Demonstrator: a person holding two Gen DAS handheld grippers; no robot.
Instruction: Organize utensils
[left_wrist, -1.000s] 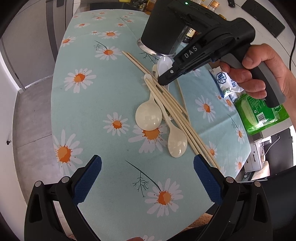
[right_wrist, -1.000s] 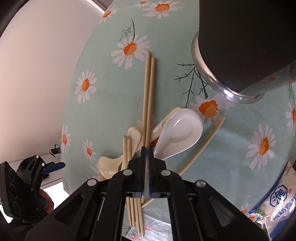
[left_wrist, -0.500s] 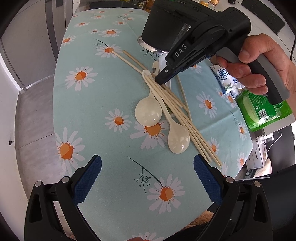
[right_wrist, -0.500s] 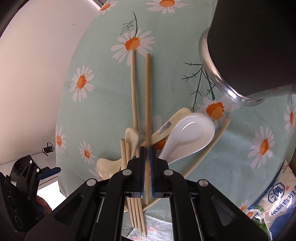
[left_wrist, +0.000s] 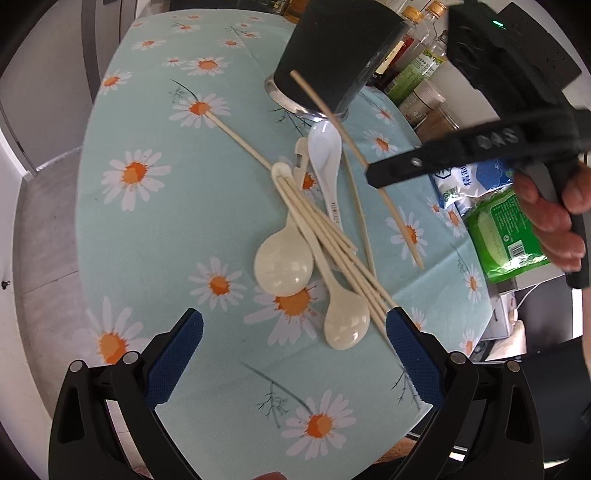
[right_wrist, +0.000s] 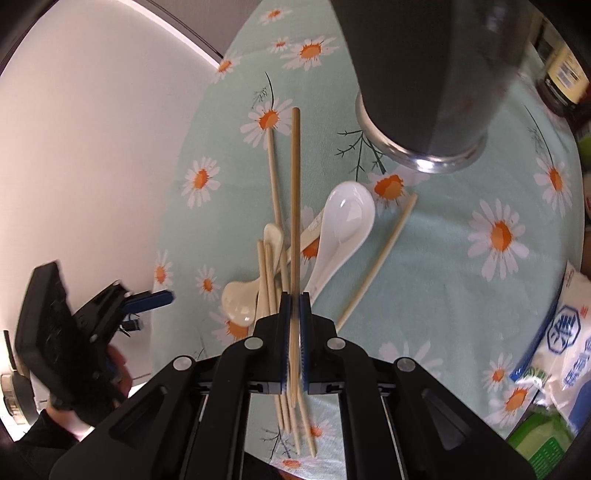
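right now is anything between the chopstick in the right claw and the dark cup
Nothing visible. The chopstick is lifted clear in the right claw, and only bare tablecloth lies between it and the dark cup.

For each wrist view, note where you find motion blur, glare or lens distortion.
Left wrist view: right gripper blurred, fisheye bends the table edge. Right wrist view: held chopstick slightly smeared, glare on the white spoon and the holder's metal base.
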